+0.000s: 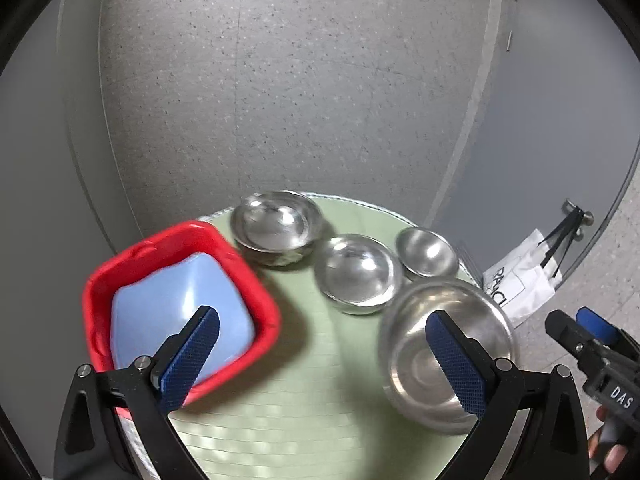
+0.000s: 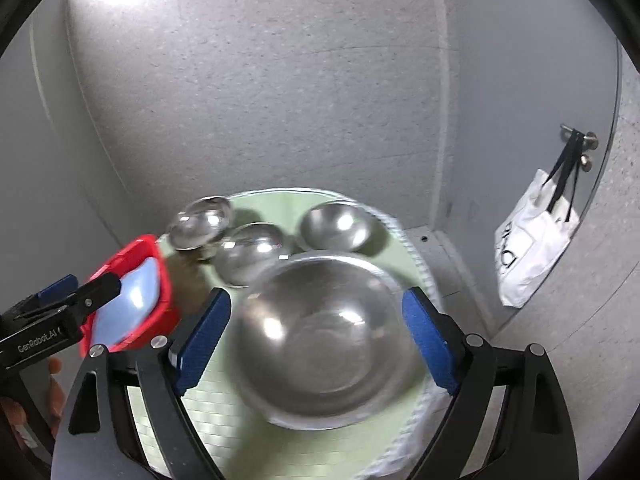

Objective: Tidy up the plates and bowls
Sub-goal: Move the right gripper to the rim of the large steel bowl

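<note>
Hovering with both grippers — left gripper [image 1: 320,356] and right gripper [image 2: 316,340] — fingers apart, nothing held; large steel bowl [image 2: 320,344] rests on green mat [image 1: 304,408]; you should pinch its rim squarely

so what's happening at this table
A person holds a gripper in each hand over a round table of dishes. The left gripper and right gripper are both open and empty. Four steel bowls sit loose, the big bowl nearest; a blue bowl sits inside a red bowl.
</note>
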`<state>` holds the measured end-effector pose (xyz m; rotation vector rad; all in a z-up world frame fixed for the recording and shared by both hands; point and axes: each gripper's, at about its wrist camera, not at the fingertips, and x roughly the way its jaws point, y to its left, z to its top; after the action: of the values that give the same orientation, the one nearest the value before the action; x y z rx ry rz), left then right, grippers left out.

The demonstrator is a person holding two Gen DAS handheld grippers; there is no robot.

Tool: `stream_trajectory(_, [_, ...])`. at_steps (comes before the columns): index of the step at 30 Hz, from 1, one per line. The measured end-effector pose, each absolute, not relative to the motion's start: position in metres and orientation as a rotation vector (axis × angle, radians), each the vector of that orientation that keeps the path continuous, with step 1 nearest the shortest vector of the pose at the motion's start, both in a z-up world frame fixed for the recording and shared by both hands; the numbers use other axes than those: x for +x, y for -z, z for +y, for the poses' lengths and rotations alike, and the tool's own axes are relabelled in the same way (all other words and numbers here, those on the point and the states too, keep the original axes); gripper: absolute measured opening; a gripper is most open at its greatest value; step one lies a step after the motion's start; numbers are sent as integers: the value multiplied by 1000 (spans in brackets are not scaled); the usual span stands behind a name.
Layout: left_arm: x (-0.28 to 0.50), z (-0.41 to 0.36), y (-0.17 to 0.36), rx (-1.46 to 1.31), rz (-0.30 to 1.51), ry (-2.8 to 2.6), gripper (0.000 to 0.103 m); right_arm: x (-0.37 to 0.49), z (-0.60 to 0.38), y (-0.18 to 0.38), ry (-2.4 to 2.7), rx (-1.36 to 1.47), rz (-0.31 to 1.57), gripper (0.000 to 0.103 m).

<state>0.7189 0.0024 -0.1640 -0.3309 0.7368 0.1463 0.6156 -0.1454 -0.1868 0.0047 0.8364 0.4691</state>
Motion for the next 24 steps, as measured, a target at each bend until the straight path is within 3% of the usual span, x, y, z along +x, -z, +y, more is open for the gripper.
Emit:
stream_trajectory(15, [767,-54,230,-344,967,-246,101,687,-171,300,-533,-22,1118,88])
stream_trajectory(18, [777,-54,245,-340,1016,-235,92,692,-170,315,-555,-17,1162,81])
stream_trajectory(23, [787,-63,266,-335,1100,-174,53,694,-169,328,-601,-11,1201,63])
stream_trajectory(24, [791,-67,272,-336,1111,-166,50,695,-169,330,-612,-11,1204,57])
